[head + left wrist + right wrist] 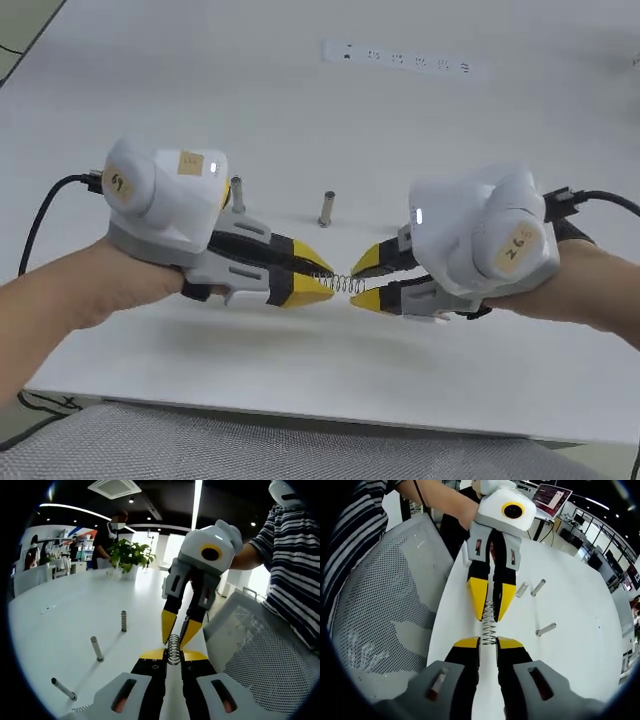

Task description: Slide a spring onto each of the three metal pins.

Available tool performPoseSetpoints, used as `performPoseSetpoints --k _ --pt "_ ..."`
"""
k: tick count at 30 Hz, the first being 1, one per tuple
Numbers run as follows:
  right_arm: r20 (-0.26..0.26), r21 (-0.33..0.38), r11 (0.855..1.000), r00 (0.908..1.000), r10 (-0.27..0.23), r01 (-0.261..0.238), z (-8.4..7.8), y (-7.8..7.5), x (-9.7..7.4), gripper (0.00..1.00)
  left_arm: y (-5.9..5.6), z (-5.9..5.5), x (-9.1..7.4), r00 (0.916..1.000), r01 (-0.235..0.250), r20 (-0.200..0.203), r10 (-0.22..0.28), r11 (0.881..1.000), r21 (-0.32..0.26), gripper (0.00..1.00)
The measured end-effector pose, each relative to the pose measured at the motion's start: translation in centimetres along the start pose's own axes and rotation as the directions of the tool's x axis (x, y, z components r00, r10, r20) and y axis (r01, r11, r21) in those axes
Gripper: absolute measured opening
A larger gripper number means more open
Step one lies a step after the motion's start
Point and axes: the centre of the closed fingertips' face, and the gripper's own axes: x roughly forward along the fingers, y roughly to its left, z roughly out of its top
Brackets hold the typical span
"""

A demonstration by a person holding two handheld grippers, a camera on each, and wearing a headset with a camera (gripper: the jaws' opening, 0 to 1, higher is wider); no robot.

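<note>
The left gripper (pixel 328 281) had its jaws pressed shut on one end of the spring (pixel 342 283). The right gripper (pixel 355 286) pinched the other end, so the spring ran level between the two pairs of yellow tips, over the front part of the table (pixel 300 120). Beyond it, well apart, three pins stood upright in a row. The middle pin (pixel 327 209) was bare and stood straight behind the spring. The left pin (pixel 237 194), also bare, rose just behind the left gripper's white body, with a loose spring (pixel 521 589) lying on the table just beside it. In the left gripper view the right pin (pixel 123 621), farthest from that camera, looked coiled from foot to top, as though a spring sat on it. A power strip (pixel 400 58) lay near the table's far edge. A mesh chair (pixel 385 610) stood at the front edge, and a potted plant (pixel 129 555) sat towards the table's end.
</note>
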Motion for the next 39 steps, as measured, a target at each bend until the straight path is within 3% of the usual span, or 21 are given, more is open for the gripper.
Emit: performPoseSetpoints --k 6,24,36,39 --pt "-0.001 -0.009 1.0 0.9999 -0.014 0.014 0.1 -0.5 -0.2 0.12 0.3 0.1 -0.1 0.9999 -0.008 0.007 0.008 1.0 -0.003 0.07" --pt "0.022 -0.091 0.996 0.9997 -0.013 0.015 1.8 -1.0 -1.2 0.12 0.5 -0.8 -0.2 0.9994 -0.028 -0.021 0.029 1.0 0.013 0.07" --pt "0.077 -0.081 0.997 0.997 0.005 0.002 3.2 -0.9 -1.6 0.12 0.4 -1.1 -0.2 0.9991 -0.029 -0.03 0.03 0.999 0.013 0.07" --pt "0.116 -0.055 0.999 0.9933 0.008 -0.002 3.9 -0.9 -1.7 0.12 0.4 -1.2 -0.3 0.999 -0.03 -0.034 0.03 0.999 0.016 0.07"
